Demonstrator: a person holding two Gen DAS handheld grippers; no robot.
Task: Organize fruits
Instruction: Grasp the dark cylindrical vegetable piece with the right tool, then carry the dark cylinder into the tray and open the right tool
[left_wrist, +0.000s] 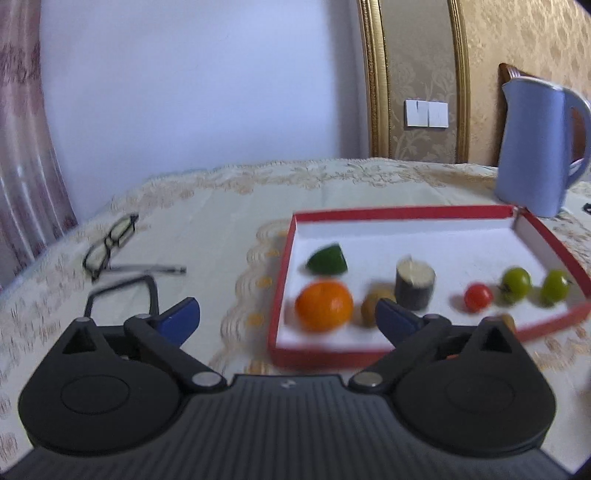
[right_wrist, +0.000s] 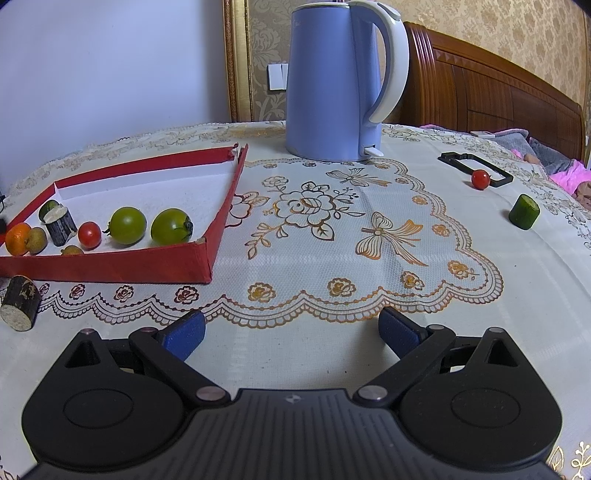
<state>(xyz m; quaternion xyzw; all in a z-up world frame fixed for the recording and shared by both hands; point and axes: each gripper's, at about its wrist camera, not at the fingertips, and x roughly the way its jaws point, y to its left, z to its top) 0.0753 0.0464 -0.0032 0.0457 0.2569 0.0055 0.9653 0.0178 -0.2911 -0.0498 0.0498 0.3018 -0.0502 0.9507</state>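
A red-walled tray (left_wrist: 402, 213) (right_wrist: 147, 263) holds an orange (left_wrist: 324, 305) (right_wrist: 16, 239), a green wedge (left_wrist: 327, 260), a dark sugarcane stub (left_wrist: 414, 283) (right_wrist: 61, 226), a brown longan (left_wrist: 373, 305), a red cherry tomato (left_wrist: 478, 296) (right_wrist: 89, 234) and two green tomatoes (left_wrist: 516, 280) (right_wrist: 127, 225). Outside it on the cloth lie another sugarcane stub (right_wrist: 20, 307), a red tomato (right_wrist: 480, 179) and a cucumber piece (right_wrist: 524, 211). My left gripper (left_wrist: 287, 319) is open and empty in front of the tray. My right gripper (right_wrist: 291, 331) is open and empty over the cloth.
A blue kettle (right_wrist: 332, 81) (left_wrist: 535, 147) stands behind the tray. Glasses (left_wrist: 110, 243) lie at the left of the table. A black rectangular frame (right_wrist: 476, 168) lies by the loose red tomato. A bed headboard (right_wrist: 491, 88) is at the right.
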